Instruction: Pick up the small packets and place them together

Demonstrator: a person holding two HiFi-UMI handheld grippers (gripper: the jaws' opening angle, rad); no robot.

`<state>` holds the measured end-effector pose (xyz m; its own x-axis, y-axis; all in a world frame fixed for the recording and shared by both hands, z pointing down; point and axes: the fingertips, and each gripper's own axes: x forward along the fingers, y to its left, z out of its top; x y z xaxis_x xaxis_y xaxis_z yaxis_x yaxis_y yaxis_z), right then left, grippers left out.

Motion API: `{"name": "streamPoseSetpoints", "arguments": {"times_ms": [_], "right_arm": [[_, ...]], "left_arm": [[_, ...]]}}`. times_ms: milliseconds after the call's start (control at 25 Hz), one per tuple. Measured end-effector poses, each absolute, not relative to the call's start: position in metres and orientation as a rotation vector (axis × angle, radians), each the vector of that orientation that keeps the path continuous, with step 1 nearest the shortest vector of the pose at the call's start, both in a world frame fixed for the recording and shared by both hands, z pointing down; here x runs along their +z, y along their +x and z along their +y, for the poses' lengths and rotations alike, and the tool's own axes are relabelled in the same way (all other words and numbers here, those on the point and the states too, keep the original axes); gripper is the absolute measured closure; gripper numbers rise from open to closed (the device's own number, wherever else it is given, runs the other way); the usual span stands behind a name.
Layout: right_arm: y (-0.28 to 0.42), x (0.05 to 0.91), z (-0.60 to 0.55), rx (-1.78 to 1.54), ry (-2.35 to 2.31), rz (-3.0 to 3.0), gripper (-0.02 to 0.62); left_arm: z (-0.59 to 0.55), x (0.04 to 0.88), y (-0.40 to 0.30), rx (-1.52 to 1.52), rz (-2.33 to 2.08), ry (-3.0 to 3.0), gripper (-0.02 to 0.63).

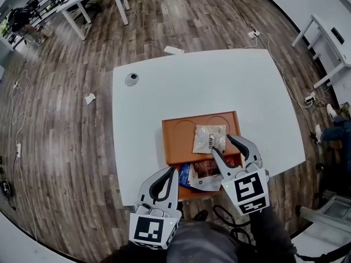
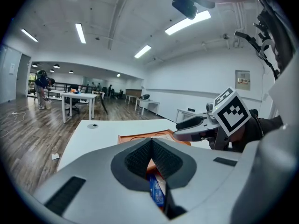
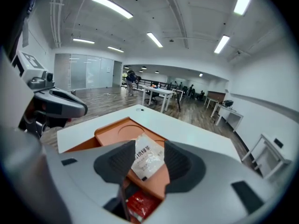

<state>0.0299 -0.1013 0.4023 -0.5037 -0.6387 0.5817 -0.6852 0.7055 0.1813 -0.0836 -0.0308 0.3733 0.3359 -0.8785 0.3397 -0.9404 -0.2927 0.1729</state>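
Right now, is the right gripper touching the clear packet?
Cannot tell. Right gripper view: the right gripper stands open, but one pad hides an edge of the clear packet.

No word or number could be read with certainty. The small clear plastic packet [image 3: 147, 158] on the orange tray [image 3: 112, 130] bore a line of dark printed characters near its upper edge, too small to make out. The cube on the right gripper [image 1: 220, 143] carried a black-and-white square marker [image 1: 251, 189], a coded pattern without letters. The cube on the left gripper [image 1: 171, 172] carried another square marker [image 1: 149, 229]. A framed notice [image 2: 242, 80] hung on the far white wall, its print illegible. The red packet [image 3: 140, 204] and the blue packet [image 2: 157, 190] showed only unreadable print.
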Motion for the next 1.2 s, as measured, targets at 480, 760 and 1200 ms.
{"name": "streamPoseSetpoints", "arguments": {"times_ms": [480, 760, 1200], "right_arm": [[0.049, 0.442, -0.036, 0.205, 0.916, -2.214, 0.402], [0.014, 0.489, -0.02, 0.249, 0.715, -2.141, 0.402], [0.004, 0.515, -0.022, 0.26, 0.637, -2.039, 0.402]], "left_arm": [[-0.009, 0.37, -0.05, 0.262, -1.521, 2.332, 0.603], [-0.011, 0.38, -0.068, 0.282, -1.532, 2.289, 0.603], [-0.02, 0.4, -0.085, 0.296, -1.508, 2.256, 0.603]]}}
